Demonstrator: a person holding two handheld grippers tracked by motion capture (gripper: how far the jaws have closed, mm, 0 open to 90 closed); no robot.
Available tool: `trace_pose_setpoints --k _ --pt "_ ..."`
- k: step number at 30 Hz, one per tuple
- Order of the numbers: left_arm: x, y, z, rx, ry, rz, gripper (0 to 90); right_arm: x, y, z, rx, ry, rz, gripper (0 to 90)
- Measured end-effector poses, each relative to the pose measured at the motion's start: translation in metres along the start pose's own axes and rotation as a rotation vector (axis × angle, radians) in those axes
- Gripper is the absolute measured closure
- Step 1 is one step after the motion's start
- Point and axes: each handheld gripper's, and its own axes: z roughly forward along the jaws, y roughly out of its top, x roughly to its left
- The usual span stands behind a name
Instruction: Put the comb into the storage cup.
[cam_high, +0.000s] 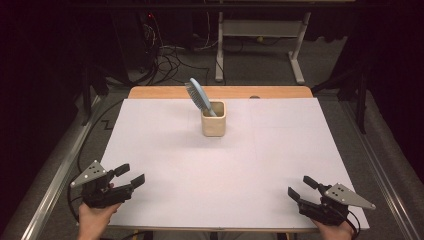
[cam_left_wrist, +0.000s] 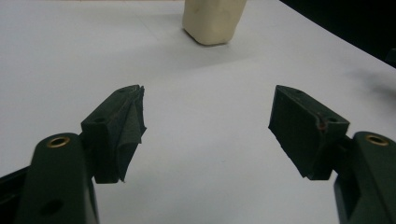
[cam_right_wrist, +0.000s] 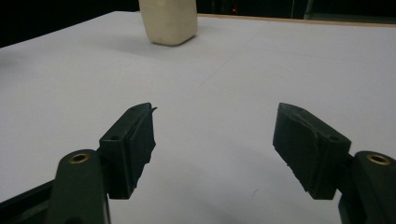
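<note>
Your left claw (cam_high: 131, 174) and right claw (cam_high: 301, 186) sit at the near edge of the counter (cam_high: 165, 145), well short of the cup (cam_high: 213, 119), one to each side, jaws spread wide and holding nothing. Beyond them the cup stands alone near the far edge, with the brush (cam_high: 198, 96) propped in it, head up and leaning left. Nothing is started, I'd say: this is the approach. Next you'd need to reach one claw forward to the brush's head and close on it above the cup's rim.
</note>
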Motion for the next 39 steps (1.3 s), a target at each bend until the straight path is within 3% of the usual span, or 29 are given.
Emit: trace_pose_setpoints --k 26,39 --pt "0.008 -0.018 0.004 0.017 0.033 -0.026 27.0 -0.001 0.0 0.001 0.011 -0.003 0.005 29.8" --pt "0.011 -0.026 0.009 0.008 0.065 -0.019 26.6 -0.001 0.0 0.001 0.007 -0.002 0.005 29.8"
